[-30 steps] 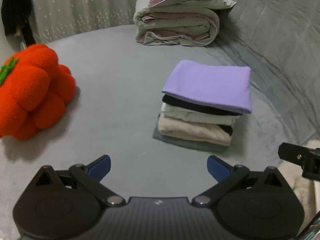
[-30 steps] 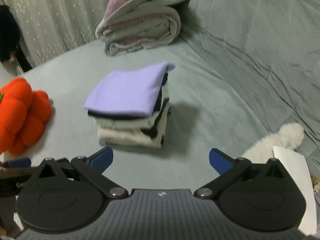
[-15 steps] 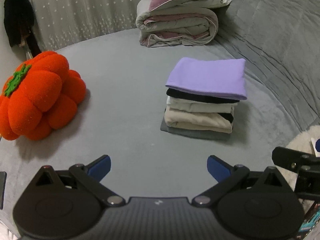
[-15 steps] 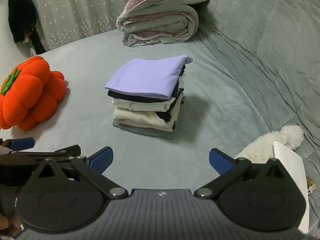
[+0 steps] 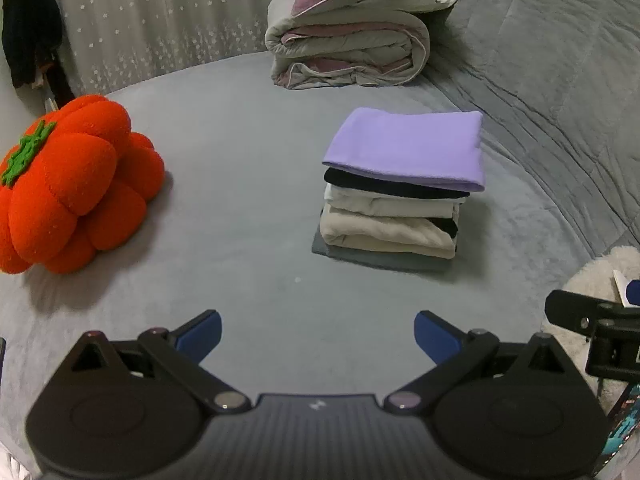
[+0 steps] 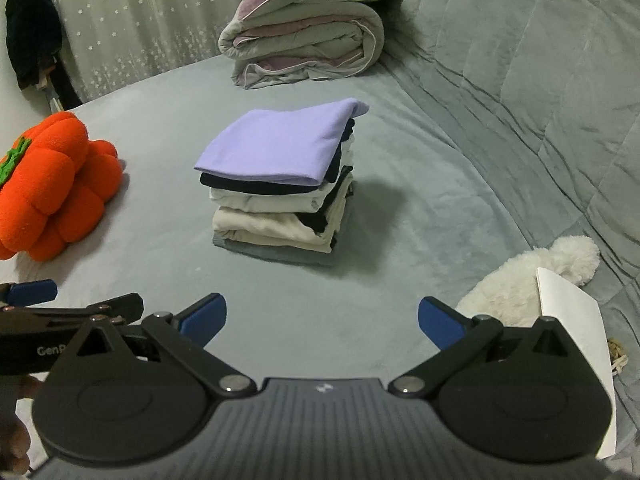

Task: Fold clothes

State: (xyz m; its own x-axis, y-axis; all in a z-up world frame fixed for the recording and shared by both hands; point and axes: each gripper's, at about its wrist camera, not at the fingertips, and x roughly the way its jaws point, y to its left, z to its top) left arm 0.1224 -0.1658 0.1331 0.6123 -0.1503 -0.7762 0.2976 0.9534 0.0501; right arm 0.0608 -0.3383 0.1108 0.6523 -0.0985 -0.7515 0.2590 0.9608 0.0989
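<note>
Both grippers are just hanging above the grey bed with nothing in them: the left gripper and the right gripper each have their blue-tipped jaws spread wide apart. The stack of folded clothes sits on the bed ahead of them, well clear of both, with a lilac piece on top. An orange pumpkin cushion is off to the left, and a rolled-up duvet with a pillow on it is behind the stack.
</note>
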